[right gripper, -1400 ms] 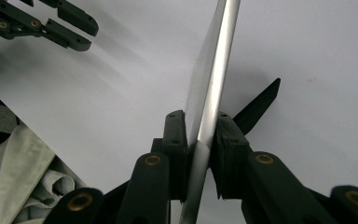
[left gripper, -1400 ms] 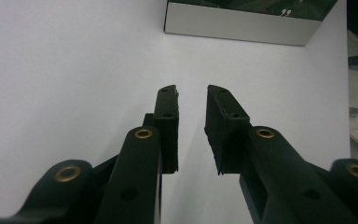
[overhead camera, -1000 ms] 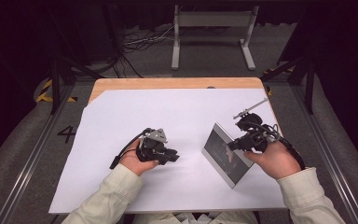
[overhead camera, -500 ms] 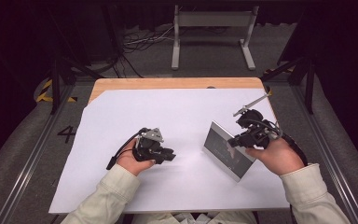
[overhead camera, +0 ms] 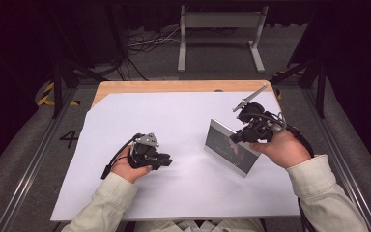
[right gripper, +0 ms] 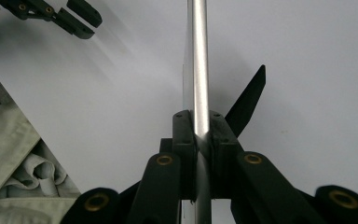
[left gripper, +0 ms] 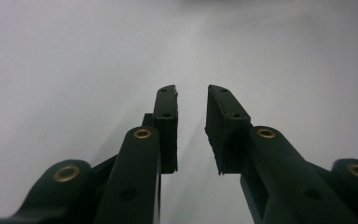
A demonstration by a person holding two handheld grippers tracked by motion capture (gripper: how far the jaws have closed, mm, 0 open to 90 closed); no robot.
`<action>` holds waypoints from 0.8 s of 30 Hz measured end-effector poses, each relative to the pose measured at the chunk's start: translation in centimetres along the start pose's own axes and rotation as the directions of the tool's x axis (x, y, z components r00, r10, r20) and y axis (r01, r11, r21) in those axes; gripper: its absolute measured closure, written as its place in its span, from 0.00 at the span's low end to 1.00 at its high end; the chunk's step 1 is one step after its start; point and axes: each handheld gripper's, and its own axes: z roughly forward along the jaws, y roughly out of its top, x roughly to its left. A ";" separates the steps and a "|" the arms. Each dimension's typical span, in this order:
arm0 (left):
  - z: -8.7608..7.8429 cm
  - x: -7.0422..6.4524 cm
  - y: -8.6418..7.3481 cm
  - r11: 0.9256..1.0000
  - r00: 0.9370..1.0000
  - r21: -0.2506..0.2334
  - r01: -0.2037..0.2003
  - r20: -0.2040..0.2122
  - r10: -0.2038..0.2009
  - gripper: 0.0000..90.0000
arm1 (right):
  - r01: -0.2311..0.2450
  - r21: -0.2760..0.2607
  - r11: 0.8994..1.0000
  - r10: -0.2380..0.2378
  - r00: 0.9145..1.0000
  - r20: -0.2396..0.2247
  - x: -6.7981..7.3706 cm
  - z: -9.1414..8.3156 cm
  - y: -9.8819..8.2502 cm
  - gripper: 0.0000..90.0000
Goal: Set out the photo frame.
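My left gripper (overhead camera: 166,160) hovers near the front of the white sheet (overhead camera: 174,121), jaws parted around nothing; to the right and slightly farther, my right gripper (overhead camera: 235,138) clamps the silver picture frame (overhead camera: 229,147) by its edge, its lower corner resting on the sheet.

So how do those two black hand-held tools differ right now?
The right tool is clamped on the edge of a silver-framed glass picture frame, held tilted above the white paper sheet; the left tool holds nothing, its jaws apart. Both are black, two-jawed, each in one hand.
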 end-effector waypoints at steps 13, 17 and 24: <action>-0.5 0.5 -0.4 1.000 1.000 -0.013 0.017 -0.009 -0.017 0.82 | 0.158 0.017 0.987 -0.158 0.987 -0.008 0.4 0.5 2.8 0.93; -0.6 0.6 -0.4 1.000 1.000 -0.017 0.015 -0.010 -0.015 0.82 | 0.193 0.022 0.981 -0.193 0.981 -0.002 0.6 0.6 3.5 0.93; -0.7 0.7 -0.5 1.000 1.000 -0.021 0.018 -0.005 -0.018 0.81 | 0.283 0.034 0.958 -0.284 0.959 -0.003 1.1 0.8 4.2 0.93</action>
